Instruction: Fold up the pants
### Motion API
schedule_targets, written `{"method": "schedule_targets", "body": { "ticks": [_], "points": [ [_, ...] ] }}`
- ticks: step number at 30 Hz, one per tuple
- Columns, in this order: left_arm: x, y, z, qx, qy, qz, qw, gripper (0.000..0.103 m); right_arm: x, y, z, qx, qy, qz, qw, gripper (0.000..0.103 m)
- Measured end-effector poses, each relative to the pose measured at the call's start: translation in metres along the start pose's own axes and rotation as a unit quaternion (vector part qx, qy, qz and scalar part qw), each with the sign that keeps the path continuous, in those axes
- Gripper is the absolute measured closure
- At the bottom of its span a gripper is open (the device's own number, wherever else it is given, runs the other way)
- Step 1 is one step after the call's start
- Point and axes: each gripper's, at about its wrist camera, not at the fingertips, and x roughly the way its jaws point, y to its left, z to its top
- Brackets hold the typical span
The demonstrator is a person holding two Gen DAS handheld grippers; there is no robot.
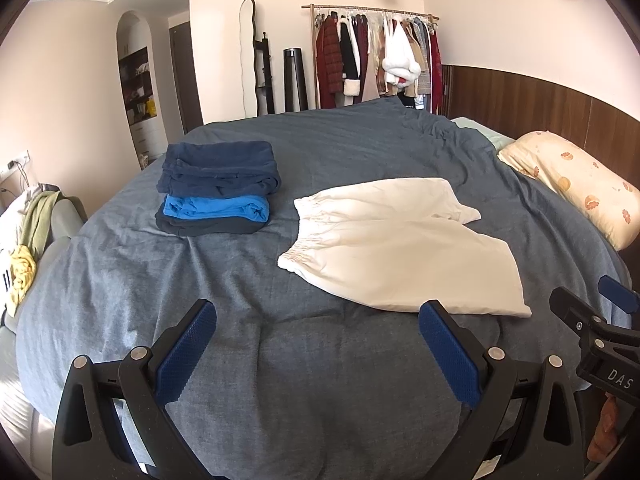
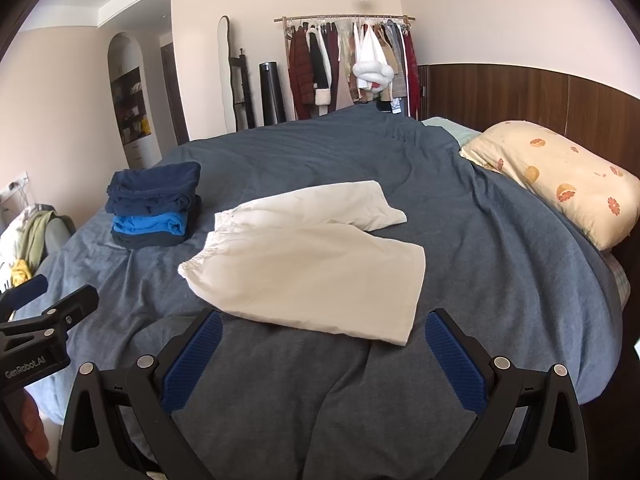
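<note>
Pants: cream pants [image 1: 396,248] [image 2: 312,260], short-legged, lying flat on the bed, elastic gathered waistband toward the left, both legs running to the right; the far leg lies partly under the near one, its hem showing beyond it
Position: middle of the bed, just ahead of both tools, touching neither
Bed surface: grey-blue duvet [image 1: 280,340] [image 2: 480,240], softly creased, covering the whole bed
Folded stack: three folded garments [image 1: 216,188] [image 2: 154,204] left of the pants and apart from them, dark navy on top, bright blue in the middle, dark at the bottom
Pillow: pale yellow pillow [image 1: 576,184] [image 2: 560,176] with an orange fruit print, at the right edge of the bed against a dark wood-panelled headboard wall [image 1: 540,100] [image 2: 520,92]
Room: clothes rack [image 1: 372,52] [image 2: 348,64] hung full beyond the bed; wavy mirror [image 1: 248,52] [image 2: 226,72] leaning on the wall; arched shelf niche [image 1: 138,88] [image 2: 130,100] at left
Left tool [image 1: 318,316]: fingers spread wide, holding nothing, above the near duvet
Right tool [image 2: 324,324]: fingers spread wide, holding nothing, near hem of the pants between its tips
Left-wrist view only: the right tool [image 1: 600,320] at the right edge
Right-wrist view only: the left tool [image 2: 40,304] at the left edge; the pillow shown whole
</note>
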Motion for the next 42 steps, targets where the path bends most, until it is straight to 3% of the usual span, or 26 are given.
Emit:
{"method": "schedule_targets", "body": {
  "ticks": [42],
  "points": [
    [-0.0027,0.0031,-0.0008,-0.002,-0.002,-0.002,1.0,0.0,-0.0024,0.0014,-0.0007,-0.001,-0.001,0.002,1.0,0.0]
  ]
}}
